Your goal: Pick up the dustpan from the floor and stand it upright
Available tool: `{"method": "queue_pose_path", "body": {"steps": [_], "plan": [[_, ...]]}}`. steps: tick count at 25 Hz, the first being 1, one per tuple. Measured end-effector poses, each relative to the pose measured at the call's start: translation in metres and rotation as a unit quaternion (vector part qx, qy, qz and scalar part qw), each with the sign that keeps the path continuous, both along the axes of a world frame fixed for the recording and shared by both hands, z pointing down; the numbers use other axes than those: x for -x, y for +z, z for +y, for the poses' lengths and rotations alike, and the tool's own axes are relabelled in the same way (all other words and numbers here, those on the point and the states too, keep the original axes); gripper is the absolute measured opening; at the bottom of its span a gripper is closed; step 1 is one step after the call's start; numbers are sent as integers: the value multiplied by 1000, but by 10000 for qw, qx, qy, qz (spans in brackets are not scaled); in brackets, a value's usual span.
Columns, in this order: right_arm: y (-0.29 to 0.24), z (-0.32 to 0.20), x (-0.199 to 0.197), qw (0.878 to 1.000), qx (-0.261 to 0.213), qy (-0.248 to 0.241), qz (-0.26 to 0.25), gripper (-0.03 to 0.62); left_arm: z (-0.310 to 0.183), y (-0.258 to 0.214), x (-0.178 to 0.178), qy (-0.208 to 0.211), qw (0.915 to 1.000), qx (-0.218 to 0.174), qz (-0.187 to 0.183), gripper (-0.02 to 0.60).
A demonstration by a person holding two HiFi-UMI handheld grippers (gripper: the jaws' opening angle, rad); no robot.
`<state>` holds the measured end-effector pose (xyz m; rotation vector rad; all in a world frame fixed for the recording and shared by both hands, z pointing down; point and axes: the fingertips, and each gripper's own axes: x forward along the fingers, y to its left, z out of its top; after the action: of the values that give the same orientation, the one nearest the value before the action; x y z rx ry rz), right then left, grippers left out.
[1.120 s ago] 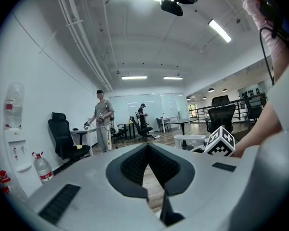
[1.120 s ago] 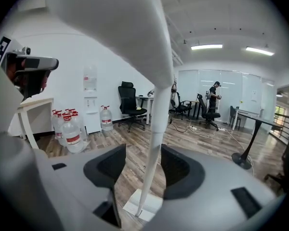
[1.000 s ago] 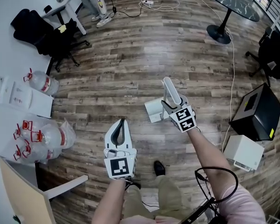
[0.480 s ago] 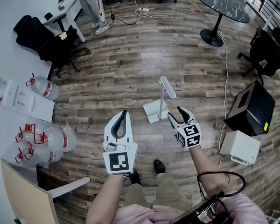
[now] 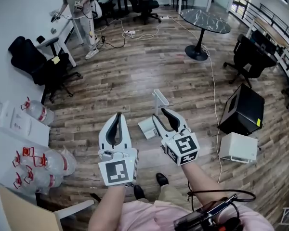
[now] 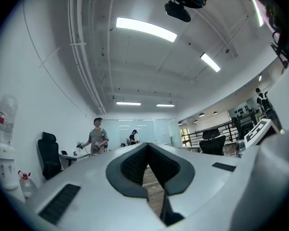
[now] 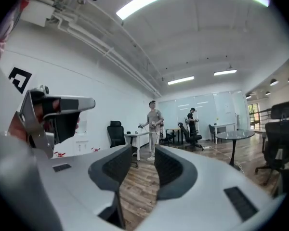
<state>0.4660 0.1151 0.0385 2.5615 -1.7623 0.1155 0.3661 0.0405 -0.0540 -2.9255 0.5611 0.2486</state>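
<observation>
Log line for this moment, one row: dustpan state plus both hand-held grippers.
dustpan: upright on wood floor, ungripped | left hand-held gripper: shut, empty | right hand-held gripper: open, empty

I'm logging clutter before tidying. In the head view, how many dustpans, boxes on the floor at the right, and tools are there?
Dustpan: 1
Boxes: 2, the black box and the white box
Tools: 2, the left tool and the right tool
Total: 5
</observation>
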Motion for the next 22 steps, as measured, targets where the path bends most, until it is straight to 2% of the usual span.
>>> {"method": "queue_pose_path", "body": {"steps": [5,8,14,22], "plan": [[-88,-9,35,9971,-439,63,621,126,-9,-51,26,-7,9994,-63,333,9],[-117,-7,49,9938,-547,204,941,84,-5,-74,39,-17,9987,-239,454,9],[-129,-6,75,9912,-585,483,1085,11,-2,-91,68,-10,9971,-527,549,9],[-121,0,93,9905,-436,629,1145,2,-1,-97,87,54,9965,-539,630,9]]}}
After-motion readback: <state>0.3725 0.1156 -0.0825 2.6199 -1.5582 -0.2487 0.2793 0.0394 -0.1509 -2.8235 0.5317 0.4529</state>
